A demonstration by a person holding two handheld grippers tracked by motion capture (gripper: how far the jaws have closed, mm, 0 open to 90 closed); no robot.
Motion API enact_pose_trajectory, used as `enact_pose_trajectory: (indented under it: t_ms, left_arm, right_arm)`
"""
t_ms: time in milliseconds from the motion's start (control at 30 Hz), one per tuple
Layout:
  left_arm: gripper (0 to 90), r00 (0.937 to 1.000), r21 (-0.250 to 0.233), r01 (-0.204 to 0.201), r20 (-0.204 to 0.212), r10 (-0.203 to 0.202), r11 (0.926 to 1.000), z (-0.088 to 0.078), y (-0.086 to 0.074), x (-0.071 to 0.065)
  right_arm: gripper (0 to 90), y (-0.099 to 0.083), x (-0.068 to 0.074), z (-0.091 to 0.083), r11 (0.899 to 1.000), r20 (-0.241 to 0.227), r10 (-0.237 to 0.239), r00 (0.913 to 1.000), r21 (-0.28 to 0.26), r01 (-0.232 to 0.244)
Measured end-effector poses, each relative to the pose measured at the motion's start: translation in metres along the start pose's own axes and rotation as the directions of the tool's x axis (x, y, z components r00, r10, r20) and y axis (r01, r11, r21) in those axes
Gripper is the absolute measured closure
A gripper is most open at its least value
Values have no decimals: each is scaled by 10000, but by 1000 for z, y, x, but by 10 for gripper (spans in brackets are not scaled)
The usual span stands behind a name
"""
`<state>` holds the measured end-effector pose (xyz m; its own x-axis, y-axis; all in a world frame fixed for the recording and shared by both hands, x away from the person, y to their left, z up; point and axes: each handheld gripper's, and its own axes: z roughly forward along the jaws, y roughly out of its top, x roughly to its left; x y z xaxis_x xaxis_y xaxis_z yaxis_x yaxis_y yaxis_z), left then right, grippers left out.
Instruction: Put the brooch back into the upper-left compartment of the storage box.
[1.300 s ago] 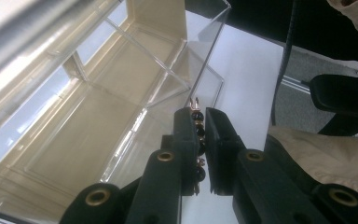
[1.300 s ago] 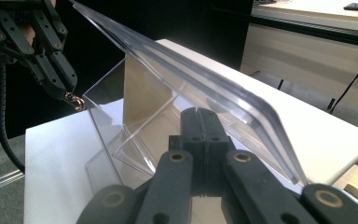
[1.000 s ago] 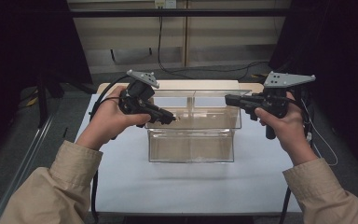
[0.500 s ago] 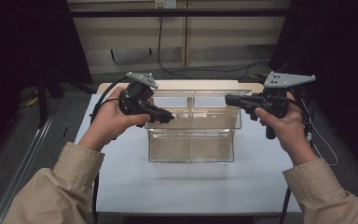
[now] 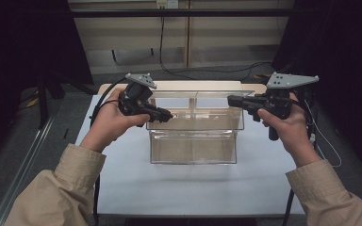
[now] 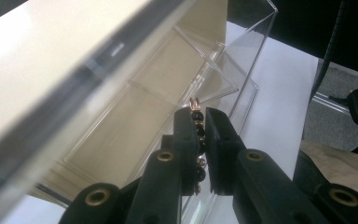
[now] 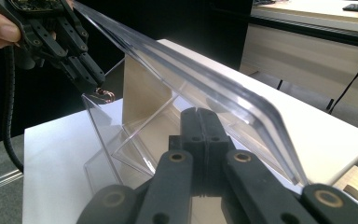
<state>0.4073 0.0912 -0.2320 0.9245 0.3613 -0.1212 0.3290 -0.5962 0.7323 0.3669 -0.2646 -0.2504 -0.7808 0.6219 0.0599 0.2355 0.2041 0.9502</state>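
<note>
Two grippers at a clear box (image 5: pixel 193 127) on the bench (image 5: pixel 122 174).
Left gripper (image 6: pixel 199 122) fingers clamp a beaded bracelet (image 6: pixel 197 130), mostly hidden; right gripper (image 7: pixel 199 122) fingers pressed together, empty.

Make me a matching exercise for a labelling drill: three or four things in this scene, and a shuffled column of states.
Things:
1. left gripper
2. right gripper
3. clear plastic box
4. beaded bracelet

States:
A. shut, nothing between its jaws
B. standing on the white table
C. pinched between black jaws
D. shut on a string of beads

Pairs: 1-D, 2-A, 3-B, 4-C
</note>
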Motion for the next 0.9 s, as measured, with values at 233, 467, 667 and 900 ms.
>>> enact_pose_trajectory:
  t_ms: [233,467,667,900]
  left_arm:
    - [838,9999,14,-32,-163,33,10000,2,-1,1]
    - [838,9997,23,-15,-240,16,10000,3,-2,3]
    - [838,9994,-56,16,-340,-17,10000,4,-3,4]
    - [838,9994,-134,43,-351,-48,9999,4,-5,5]
  right_arm:
    - [900,0,0,0,10000,6,-2,10000,3,2]
    - [900,0,0,0,10000,7,-3,10000,15,3]
    - [900,0,0,0,10000,3,-12,10000,12,12]
    - [900,-1,-1,1,10000,-7,6,10000,33,-6]
